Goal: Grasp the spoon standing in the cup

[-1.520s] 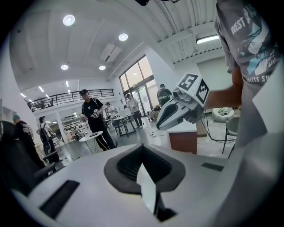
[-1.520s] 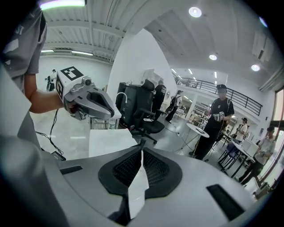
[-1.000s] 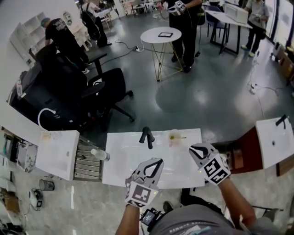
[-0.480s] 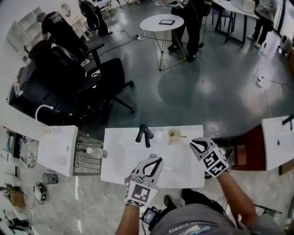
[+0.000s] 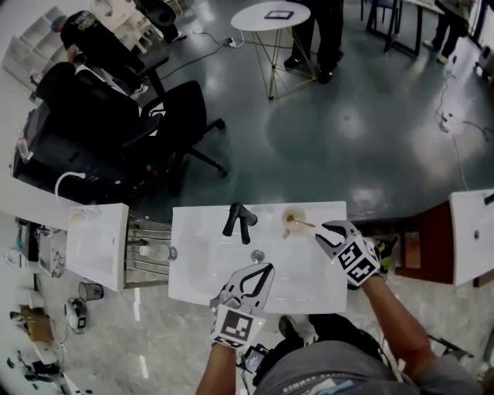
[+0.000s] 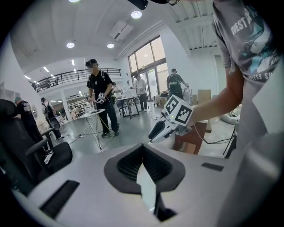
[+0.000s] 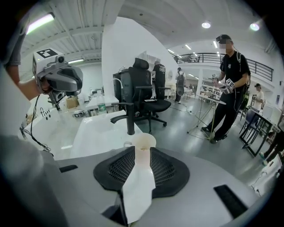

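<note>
Head view: spoon [image 5: 302,224] in cup [image 5: 292,221] on white basin top [image 5: 197,270], right of black faucet [image 5: 239,222], right gripper [image 5: 323,230] just beside; left gripper view: left gripper [image 6: 146,177] closed, empty; right gripper view: jaws opening, cup [image 7: 144,142] just beyond them, unpressed.

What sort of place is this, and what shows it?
Probably an open lab or test hall: mock sink counters, office chairs and a person working at a round table.
</note>
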